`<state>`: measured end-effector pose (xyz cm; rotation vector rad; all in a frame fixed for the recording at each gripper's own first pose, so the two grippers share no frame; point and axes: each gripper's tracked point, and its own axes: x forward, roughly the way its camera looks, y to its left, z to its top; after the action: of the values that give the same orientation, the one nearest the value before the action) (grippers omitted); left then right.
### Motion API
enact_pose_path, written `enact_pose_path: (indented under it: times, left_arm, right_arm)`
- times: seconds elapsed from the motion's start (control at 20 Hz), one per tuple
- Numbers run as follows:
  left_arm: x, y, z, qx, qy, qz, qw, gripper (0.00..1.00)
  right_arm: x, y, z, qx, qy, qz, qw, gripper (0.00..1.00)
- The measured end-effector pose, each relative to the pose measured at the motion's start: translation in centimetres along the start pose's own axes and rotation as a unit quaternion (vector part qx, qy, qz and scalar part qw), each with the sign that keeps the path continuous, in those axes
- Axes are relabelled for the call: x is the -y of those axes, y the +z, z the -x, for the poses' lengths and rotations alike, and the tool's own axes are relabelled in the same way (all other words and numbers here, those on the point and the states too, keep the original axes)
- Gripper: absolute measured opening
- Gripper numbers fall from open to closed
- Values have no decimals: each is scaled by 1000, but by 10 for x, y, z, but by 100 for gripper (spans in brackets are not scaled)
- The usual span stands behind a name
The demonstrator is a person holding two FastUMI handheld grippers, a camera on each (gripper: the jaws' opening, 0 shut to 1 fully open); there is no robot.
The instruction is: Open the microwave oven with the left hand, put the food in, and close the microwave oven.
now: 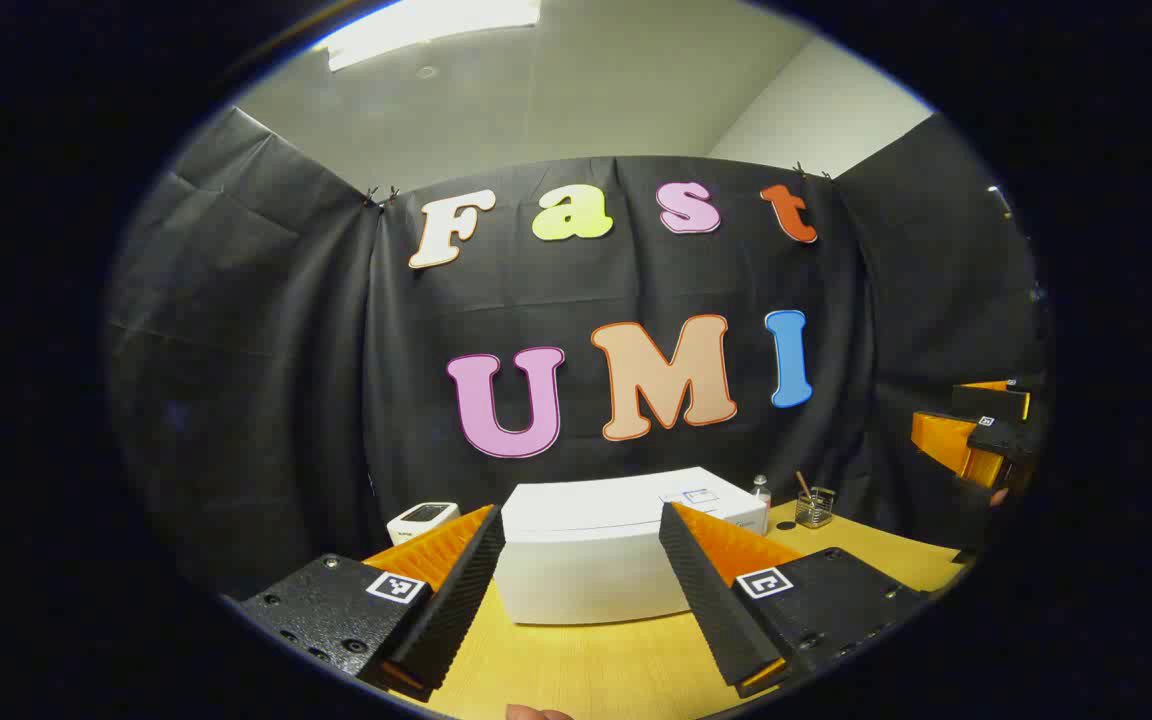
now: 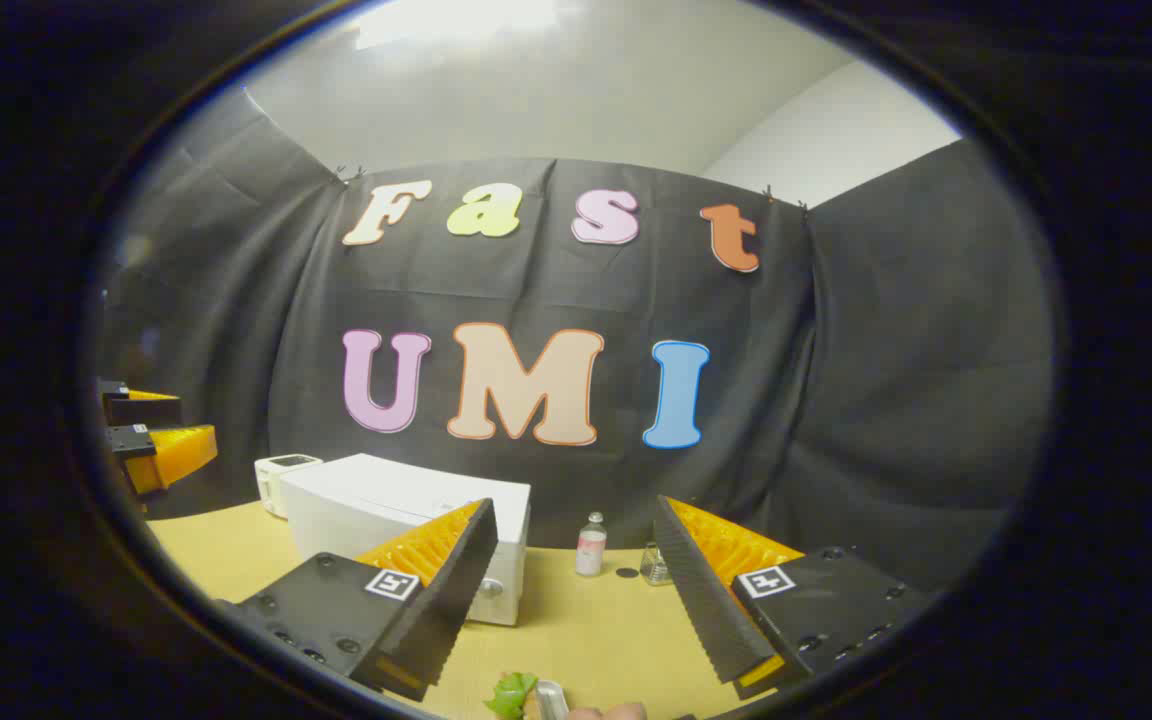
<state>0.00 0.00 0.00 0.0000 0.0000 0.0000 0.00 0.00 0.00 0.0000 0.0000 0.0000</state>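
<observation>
1. The microwave oven (image 1: 596, 560) stands on the table (image 1: 576, 670) near the back wall. In both views its white body looks closed; I take the door to be not yet opened, so the first step is still to do.
2. The food (image 2: 513, 693) shows as a bit of green leaf at the bottom edge of the right gripper view, on the table in front of the oven and well apart from it. It is too cut off to say what dish it is. It has not gone inside.
3. The left hand-held gripper (image 1: 581, 590) hovers in front of the oven with its fingers spread wide and nothing between them, not touching the oven.
4. The right hand-held gripper (image 2: 571, 600) is likewise spread wide and empty, hanging above the table near the food.
5. Further off: a small white device (image 1: 422, 519) left of the oven, a small bottle (image 2: 591, 545) and a glass jar (image 1: 814, 507) to its right.
6. Judgement: the task looks barely begun; opening, loading and closing all remain.
</observation>
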Motion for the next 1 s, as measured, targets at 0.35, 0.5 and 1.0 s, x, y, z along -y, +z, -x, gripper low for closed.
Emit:
enact_pose_path:
  times: [0.35, 0.5, 1.0]
  left_arm:
    - [0, -2, -3, -3, -7, -10, 1000, 97]
    - [1, -4, -1, -3, -9, -15, 1000, 97]
    - [9, -7, -1, -7, -16, -19, 1000, 97]
  right_arm:
    - [5, 3, -2, -3, -2, -16, 1000, 99]
    - [5, 5, 0, 1, -4, -13, 1000, 96]
    - [5, 9, 2, 11, 1, -5, 1000, 96]
